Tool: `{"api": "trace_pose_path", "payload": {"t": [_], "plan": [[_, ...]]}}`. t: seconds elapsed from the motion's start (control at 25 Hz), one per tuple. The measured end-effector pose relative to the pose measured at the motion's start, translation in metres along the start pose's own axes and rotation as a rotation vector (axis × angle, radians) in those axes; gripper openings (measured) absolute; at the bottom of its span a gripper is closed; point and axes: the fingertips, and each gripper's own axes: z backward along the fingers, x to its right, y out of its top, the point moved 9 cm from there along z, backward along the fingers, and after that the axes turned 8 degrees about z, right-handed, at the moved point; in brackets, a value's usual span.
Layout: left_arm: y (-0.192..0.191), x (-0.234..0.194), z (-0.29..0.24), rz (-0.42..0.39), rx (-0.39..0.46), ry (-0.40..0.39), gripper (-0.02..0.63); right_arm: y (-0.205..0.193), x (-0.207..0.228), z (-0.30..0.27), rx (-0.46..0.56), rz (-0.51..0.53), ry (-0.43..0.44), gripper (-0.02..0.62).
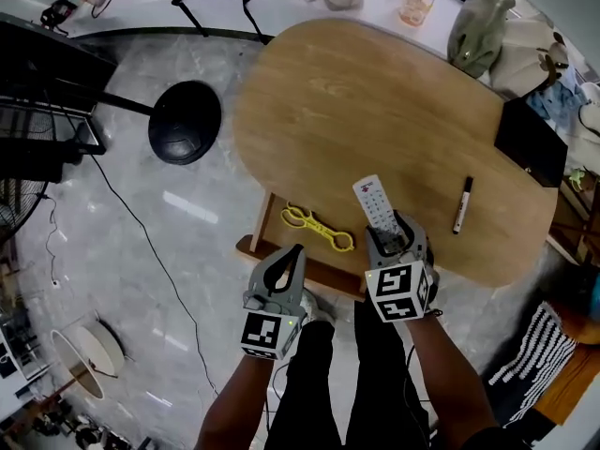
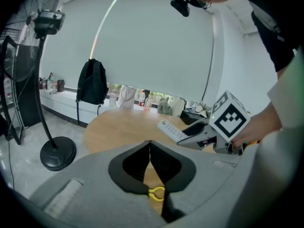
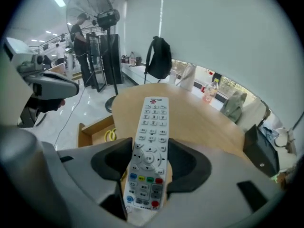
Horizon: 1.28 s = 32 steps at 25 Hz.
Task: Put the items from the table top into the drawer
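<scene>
Our right gripper (image 1: 392,240) gripped the remote (image 1: 375,204) by its lower end just above the table's (image 1: 356,92) near edge, its long axis running away from us, keypad up and top end pointing across the table. Our left gripper (image 1: 296,251) was closed and empty beside it, over the open drawer (image 1: 263,216), which held a yellow tool (image 1: 317,225); a marker (image 1: 462,204) lay on the table
</scene>
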Motion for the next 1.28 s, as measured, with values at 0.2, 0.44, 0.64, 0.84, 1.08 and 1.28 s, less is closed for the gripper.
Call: {"api": "trace_pose_path", "payload": {"t": [0.2,0.44,0.64,0.84,1.08,1.28], "plan": [[-0.018,-0.025,0.038,0.052,0.016,0.054,0.018,0.002,-0.067,-0.001,0.022,0.099,0.114,0.235],[-0.034,-0.049,0.071,0.097,0.062,0.106,0.018,0.003,-0.117,-0.019,0.006,0.233,0.188,0.234],[-0.062,-0.064,0.095,0.133,0.071,0.143,0.018,-0.01,-0.155,-0.056,-0.034,0.356,0.251,0.235],[-0.101,-0.075,0.115,0.172,0.041,0.169,0.018,-0.033,-0.187,-0.107,-0.129,0.45,0.314,0.233],[-0.123,-0.086,0.121,0.229,0.067,0.196,0.018,-0.046,-0.215,-0.147,-0.167,0.488,0.382,0.233],[-0.128,-0.092,0.122,0.228,0.081,0.196,0.018,-0.047,-0.231,-0.162,-0.178,0.534,0.401,0.233]]}}
